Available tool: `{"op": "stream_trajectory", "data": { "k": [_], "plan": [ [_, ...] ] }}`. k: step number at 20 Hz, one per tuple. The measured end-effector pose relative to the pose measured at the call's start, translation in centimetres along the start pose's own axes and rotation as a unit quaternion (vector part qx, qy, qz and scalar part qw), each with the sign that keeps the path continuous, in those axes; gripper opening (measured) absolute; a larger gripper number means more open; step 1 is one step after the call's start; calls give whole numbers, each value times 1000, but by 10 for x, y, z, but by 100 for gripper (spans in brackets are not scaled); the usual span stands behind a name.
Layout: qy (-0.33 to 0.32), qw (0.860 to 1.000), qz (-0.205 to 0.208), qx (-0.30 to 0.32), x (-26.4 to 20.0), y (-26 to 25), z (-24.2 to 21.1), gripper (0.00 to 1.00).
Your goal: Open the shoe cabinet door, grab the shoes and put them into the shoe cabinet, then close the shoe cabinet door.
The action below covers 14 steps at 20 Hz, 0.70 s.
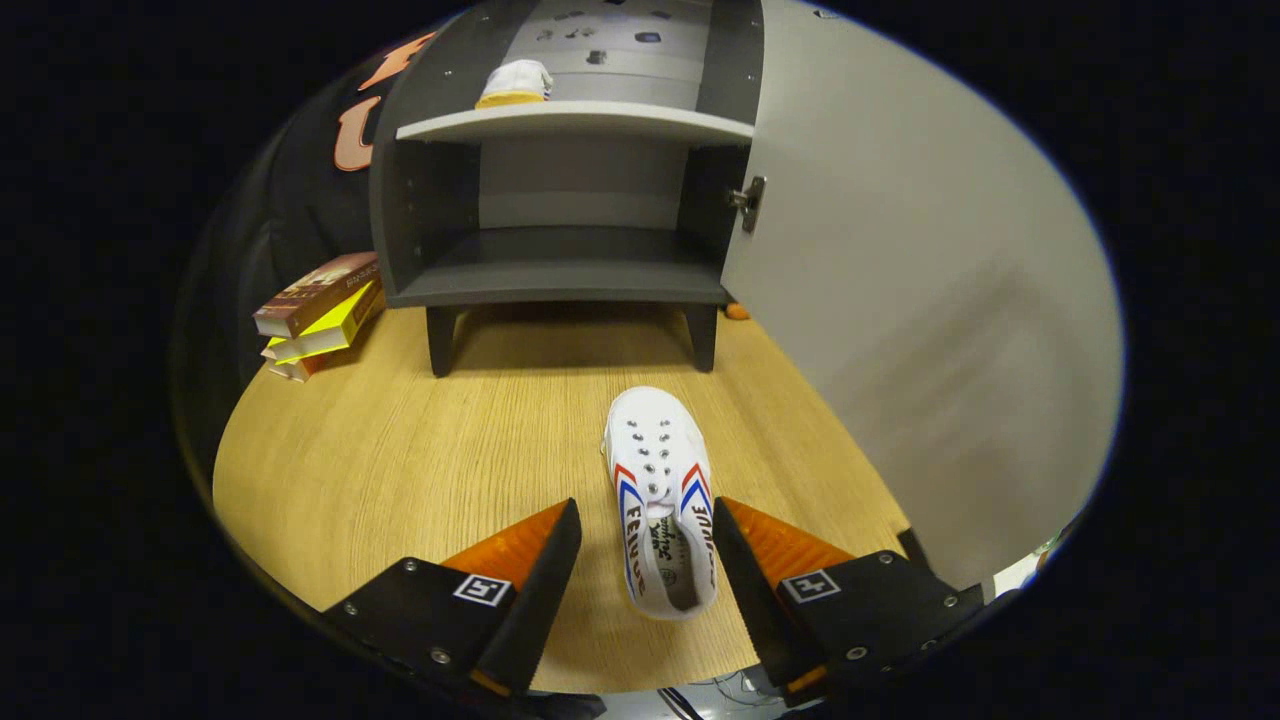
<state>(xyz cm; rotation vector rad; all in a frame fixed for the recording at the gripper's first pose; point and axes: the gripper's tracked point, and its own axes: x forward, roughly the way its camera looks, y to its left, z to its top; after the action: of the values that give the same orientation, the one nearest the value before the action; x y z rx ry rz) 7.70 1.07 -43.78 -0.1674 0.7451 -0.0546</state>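
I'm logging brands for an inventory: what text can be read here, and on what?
"FEIYUE": on both sides of the white shoe, whose heel lies between the open fingers of the gripper.
Insole print: too small to read.
Spines of the books: blurred, unreadable.
Square markers on the fingers: patterns, no words.

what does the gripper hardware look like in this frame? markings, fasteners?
The gripper has two wedge-shaped fingers that taper forward. Each sits on a flat plate with silver screws and a square black-and-white fiducial tag. Fingers open, either side of the white shoe.
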Motion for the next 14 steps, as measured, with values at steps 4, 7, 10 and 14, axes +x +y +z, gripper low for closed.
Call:
{"op": "stream_trajectory", "data": {
  "k": [4, 7, 10, 14],
  "plan": [
    [31, 999, 17, -3, 16, 5, -16, 56],
    [58, 998, 22, -18, 22, 4, -27, 35],
    [67, 997, 29, -35, 24, 3, -30, 21],
    [69, 996, 37, -37, 22, 5, -27, 0]
  ]
}}
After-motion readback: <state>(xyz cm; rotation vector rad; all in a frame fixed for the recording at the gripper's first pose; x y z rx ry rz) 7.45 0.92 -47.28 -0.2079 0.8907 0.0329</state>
